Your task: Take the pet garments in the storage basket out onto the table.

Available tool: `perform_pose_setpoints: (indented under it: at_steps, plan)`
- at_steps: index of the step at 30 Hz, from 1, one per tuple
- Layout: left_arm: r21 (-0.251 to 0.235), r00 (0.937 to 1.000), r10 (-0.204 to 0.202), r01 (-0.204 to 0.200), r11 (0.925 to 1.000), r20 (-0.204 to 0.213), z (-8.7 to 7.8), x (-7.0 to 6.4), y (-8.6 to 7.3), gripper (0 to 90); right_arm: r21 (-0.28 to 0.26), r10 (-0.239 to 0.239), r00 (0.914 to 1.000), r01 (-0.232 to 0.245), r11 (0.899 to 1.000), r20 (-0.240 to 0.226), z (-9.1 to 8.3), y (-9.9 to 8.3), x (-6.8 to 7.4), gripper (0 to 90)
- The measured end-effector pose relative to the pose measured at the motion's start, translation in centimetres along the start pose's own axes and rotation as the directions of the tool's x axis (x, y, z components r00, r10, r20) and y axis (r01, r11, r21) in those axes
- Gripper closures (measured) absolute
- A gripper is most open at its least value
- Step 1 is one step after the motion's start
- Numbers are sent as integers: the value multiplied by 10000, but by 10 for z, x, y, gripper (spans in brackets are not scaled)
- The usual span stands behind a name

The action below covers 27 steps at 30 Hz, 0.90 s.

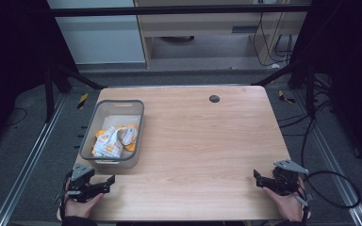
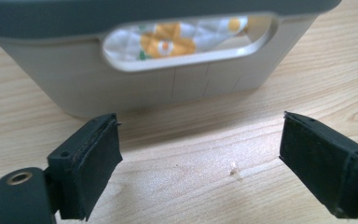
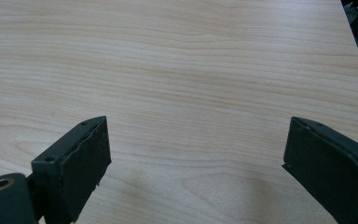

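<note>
No readable text, label or number anywhere (the cloth (image 1: 113, 141) bears only patterns).

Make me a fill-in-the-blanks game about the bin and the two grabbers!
1. The crumpled cloth lies inside the grey ____.
2. The bin stands nearest the ____ gripper.
3. Both the left gripper and the right gripper have their jaws ____.
4. The table is made of ____.

Missing words: bin; left; open; wood

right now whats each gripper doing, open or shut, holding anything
Left gripper: open, holding nothing, facing the grey bin.
Right gripper: open, holding nothing, over the bare table.
</note>
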<state>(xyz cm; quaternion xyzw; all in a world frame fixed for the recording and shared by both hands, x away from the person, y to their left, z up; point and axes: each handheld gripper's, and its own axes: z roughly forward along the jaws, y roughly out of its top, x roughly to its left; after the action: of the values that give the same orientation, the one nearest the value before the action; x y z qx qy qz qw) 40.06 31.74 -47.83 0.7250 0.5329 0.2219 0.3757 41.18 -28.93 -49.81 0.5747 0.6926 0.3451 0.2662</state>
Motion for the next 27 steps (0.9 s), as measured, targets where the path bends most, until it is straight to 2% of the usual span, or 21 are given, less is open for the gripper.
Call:
perform_pose_setpoints:
  at_steps: [4, 12, 14, 27]
  plan:
    - [-237, 10000, -8, 9, 9997, 53, -7, -1, 3, 126, -9, -185, 9997, 185, 9998, -140, -3, -1, 6, 75]
    - [-611, 9991, -363, 374, 9974, 199, -19, 1, 5, 133, -85, -273, 9987, 270, 9996, -441, -4, -1, 11, 88]
    - [-849, 9994, -308, 320, 9959, 154, -24, 0, 8, 142, -116, -290, 9986, 285, 9995, -445, -4, -1, 11, 89]
    - [-1331, 9992, -367, 343, 9905, -152, -37, 0, 21, 146, -155, -343, 9985, 336, 9993, -438, -4, -2, 12, 90]
